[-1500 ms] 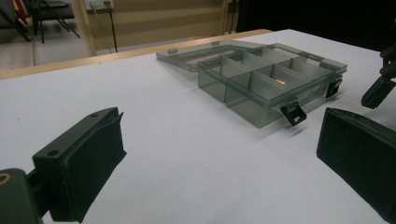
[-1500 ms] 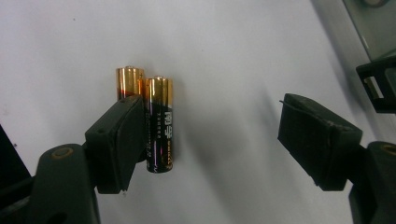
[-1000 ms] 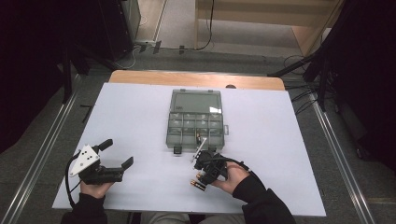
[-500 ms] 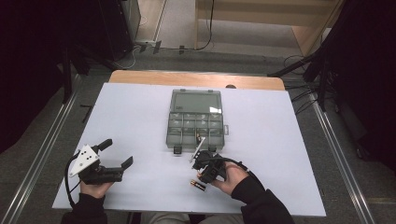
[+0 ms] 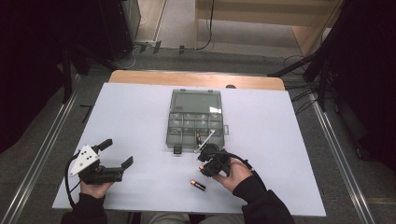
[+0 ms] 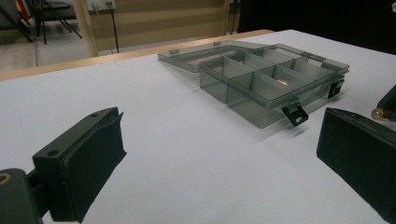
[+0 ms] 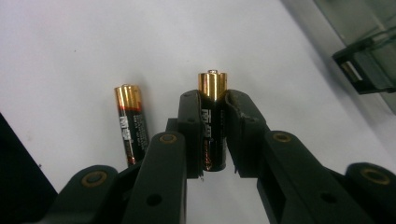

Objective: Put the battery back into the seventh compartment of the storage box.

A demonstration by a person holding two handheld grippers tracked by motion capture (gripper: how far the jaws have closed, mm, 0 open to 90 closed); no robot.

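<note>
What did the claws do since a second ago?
The right claw has just closed its jaws on one battery, gripping it; the hand barely shifted. The other battery lies on the white table as before. The left claw stayed open and in place, and the open grey box hasn't moved.
</note>
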